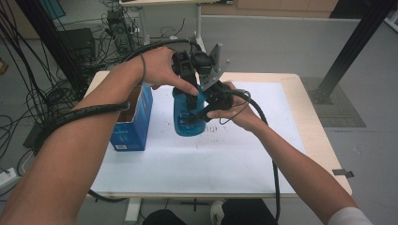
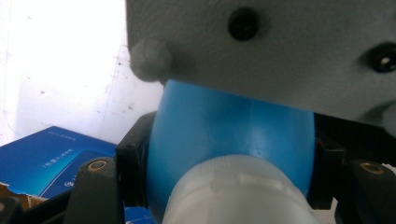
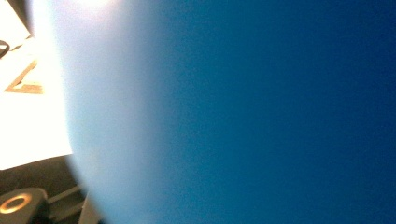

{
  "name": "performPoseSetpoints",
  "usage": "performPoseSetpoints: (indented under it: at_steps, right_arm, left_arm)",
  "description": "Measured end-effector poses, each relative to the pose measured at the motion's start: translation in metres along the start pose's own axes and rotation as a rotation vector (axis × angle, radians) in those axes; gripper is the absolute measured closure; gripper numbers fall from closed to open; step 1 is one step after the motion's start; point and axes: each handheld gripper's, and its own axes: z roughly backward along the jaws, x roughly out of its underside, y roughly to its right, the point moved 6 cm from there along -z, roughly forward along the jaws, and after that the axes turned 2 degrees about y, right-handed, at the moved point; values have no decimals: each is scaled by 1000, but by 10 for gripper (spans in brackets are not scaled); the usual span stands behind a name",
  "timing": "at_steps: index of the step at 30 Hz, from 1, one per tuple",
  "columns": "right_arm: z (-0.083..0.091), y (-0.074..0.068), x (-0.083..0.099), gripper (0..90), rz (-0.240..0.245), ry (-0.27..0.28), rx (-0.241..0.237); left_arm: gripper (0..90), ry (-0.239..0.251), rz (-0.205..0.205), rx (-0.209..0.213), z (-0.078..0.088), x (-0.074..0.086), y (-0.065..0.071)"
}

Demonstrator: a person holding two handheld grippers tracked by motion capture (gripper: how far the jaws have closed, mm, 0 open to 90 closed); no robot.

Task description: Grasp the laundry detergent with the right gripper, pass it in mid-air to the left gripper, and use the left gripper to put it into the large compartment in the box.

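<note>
Blue bottle (image 1: 188, 117) stands upright on the white sheet (image 1: 197, 159), toward the back-centre of the tabletop (image 1: 319, 140), just right of an open blue carton (image 1: 133, 124) near the back-left corner. Left gripper (image 1: 190, 70) comes down from above; in the left gripper view its jaws sit either side of the bottle's shoulder (image 2: 224, 126), just behind the pale cap (image 2: 233, 191), closed onto it, pads touching the blue wall. Right gripper (image 1: 202, 112) clamps the body from the right side, narrow and tight on it; in the right gripper view the bottle wall (image 3: 261, 116) is a close blur. Handling, my guess: rigid plastic, smooth and rounded so prob slippery, light if empty, not fragile. Best hold = body low for steadying, cap/neck for twisting; the shoulder curve may let the jaws slide off. Contents of bottle: can't tell, wall opaque, cap on. Carton: top flaps open, inside not visible enough to say what's in it.
</note>
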Motion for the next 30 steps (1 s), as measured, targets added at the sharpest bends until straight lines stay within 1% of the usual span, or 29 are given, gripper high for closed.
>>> performPoseSetpoints:
  at_steps: [1, 6, 9, 12, 14, 19, 22, 26, 30]
  right_arm:
    - [0, 0, 0, 438, 4, -4, 3]
    - [0, -1, 1, 438, 3, -4, -1]
    - [-2, -1, 1, 437, 2, -4, -3]
    - [-3, -2, 2, 437, 2, -1, -2]
    - [-3, -2, 2, 437, 1, -1, -1]
    - [-4, -1, 3, 437, 2, -5, 2]
    - [-4, -1, 3, 437, 4, -5, 3]
    - [-6, -1, 3, 437, 4, -5, 0]
    - [-7, 0, 3, 437, 9, -3, 2]
  left_arm:
    - [356, -6, -3, 2, 0, 0, 0]
    - [360, -4, -7, 2, -1, 1, 1]
    - [362, -9, -4, 11, -2, 2, 1]
    - [363, -16, -13, 6, -3, 2, 1]
    - [363, -15, -13, 3, -4, 2, 1]
    - [364, -29, -15, 6, -5, 1, 1]
    - [364, -27, -14, 4, -5, 2, 0]
    - [363, -38, -10, 13, -5, 3, 0]
    - [363, -38, -10, 13, -6, 4, -1]
